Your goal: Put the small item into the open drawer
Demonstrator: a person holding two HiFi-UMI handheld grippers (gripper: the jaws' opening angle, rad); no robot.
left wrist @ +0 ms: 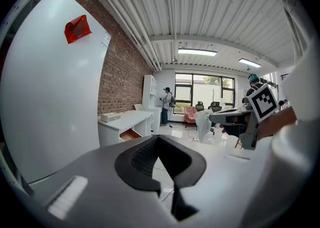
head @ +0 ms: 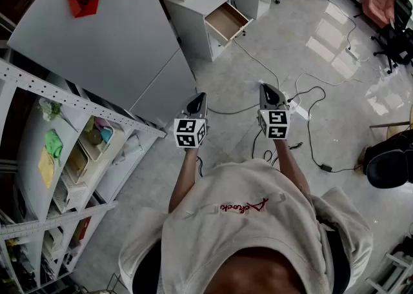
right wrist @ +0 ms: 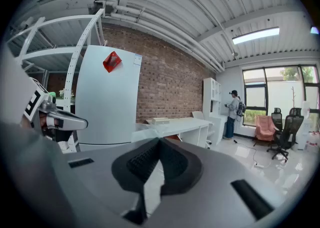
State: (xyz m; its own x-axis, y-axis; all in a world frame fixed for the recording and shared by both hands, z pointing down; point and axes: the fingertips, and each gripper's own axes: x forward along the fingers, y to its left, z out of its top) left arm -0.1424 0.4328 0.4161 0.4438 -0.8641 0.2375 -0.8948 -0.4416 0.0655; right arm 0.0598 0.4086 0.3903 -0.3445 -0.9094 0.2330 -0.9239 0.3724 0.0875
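The left hand-held gripper (head: 201, 97) and the right hand-held gripper (head: 268, 88) are both closed and empty, above the glossy grey floor (head: 277, 48). The open wooden drawer (head: 226, 22) is well apart.

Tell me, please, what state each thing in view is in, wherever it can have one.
drawer: pulled open from the desk.
left gripper: jaws together, nothing between them.
right gripper: jaws together, nothing between them.
fridge: doors closed.
ceiling light: switched on.
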